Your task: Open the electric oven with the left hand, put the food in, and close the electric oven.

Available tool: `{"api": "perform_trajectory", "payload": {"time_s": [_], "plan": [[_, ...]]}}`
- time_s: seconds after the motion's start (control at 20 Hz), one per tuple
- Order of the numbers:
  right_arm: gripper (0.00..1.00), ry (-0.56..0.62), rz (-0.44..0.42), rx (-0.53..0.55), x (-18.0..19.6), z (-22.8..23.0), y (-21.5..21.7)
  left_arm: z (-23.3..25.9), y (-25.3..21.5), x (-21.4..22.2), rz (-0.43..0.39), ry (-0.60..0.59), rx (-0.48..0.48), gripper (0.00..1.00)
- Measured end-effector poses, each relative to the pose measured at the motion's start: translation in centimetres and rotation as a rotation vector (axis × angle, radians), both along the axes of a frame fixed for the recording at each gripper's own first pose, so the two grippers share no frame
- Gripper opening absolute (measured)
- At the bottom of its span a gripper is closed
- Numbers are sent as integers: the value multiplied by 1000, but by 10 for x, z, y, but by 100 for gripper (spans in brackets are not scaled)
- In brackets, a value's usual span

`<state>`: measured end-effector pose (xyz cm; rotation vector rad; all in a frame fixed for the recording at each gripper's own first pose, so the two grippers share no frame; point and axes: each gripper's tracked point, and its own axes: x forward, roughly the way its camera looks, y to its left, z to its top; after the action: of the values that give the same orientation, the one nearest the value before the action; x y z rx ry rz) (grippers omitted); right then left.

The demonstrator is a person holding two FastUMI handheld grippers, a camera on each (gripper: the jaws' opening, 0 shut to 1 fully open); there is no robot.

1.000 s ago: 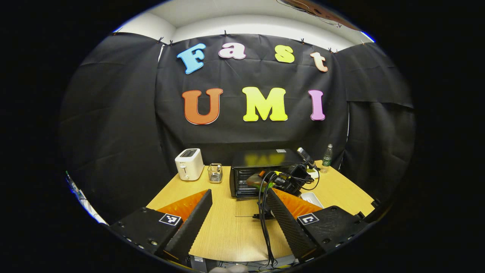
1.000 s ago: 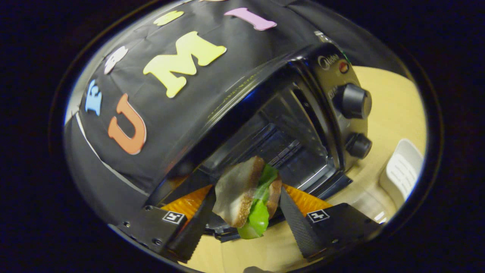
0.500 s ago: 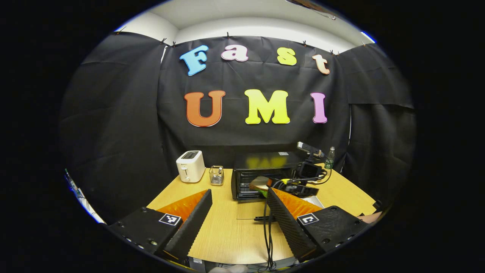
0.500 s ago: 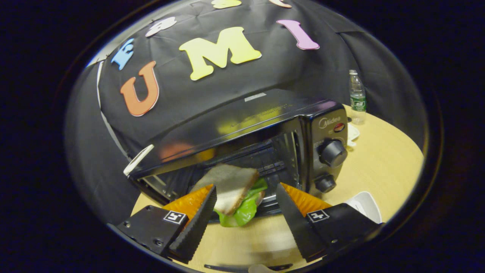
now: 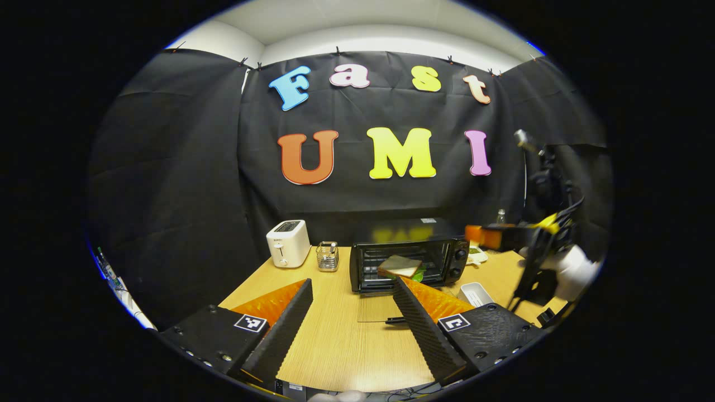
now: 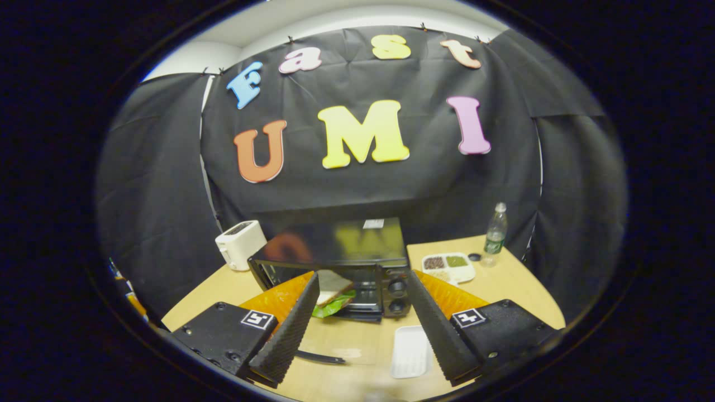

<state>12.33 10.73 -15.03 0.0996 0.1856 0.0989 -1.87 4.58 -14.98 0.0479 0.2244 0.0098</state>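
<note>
The black electric oven [image 5: 410, 258] [image 6: 346, 254] stands at the back of the wooden table, its glass door [image 5: 377, 306] [image 6: 341, 349] folded down flat. A sandwich [image 5: 399, 267] [image 6: 333, 286] of brown bread and green lettuce lies in the oven's opening, lettuce hanging over the front. My left gripper [image 5: 352, 329] hovers open over the table's front, well short of the door. My right gripper [image 6: 357, 329] is open and holds nothing, pulled back from the oven. In the left gripper view, the right gripper [image 5: 486, 236] hangs raised to the oven's right, held by a hand [image 5: 570, 269].
A white toaster [image 5: 287, 243] [image 6: 240, 250] and a small wire holder [image 5: 328, 255] stand left of the oven. A white tray [image 6: 410, 352] [image 5: 473, 292] lies right of the door. Behind it are a divided dish [image 6: 448, 267] and a bottle [image 6: 494, 233].
The right gripper let go of the sandwich, which now lies in the oven, and drew back and up to the right. The left gripper barely moved.
</note>
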Motion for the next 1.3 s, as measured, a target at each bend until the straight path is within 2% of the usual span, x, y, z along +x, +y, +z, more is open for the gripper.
{"api": "perform_trajectory", "payload": {"time_s": [0.05,0.1,0.3,0.55,0.85,1.15,1.3], "plan": [[100,-16,-5,6,-12,14,-10,-5,-4,1,-2,3,4,95],[94,-25,-9,14,-25,24,-20,-10,-9,3,-7,13,12,96],[94,-72,-44,-9,-67,65,-68,-42,-31,7,-37,55,30,95],[94,-99,-74,-53,-105,97,-113,-99,-64,20,-60,145,6,96],[95,-57,-122,-67,-116,105,-157,-167,-102,41,-94,228,-12,96],[96,-42,-132,-144,-127,98,-181,-216,-109,64,-56,293,-88,96],[95,-28,-151,-88,-132,89,-186,-220,-113,77,-55,282,-88,96]]}}
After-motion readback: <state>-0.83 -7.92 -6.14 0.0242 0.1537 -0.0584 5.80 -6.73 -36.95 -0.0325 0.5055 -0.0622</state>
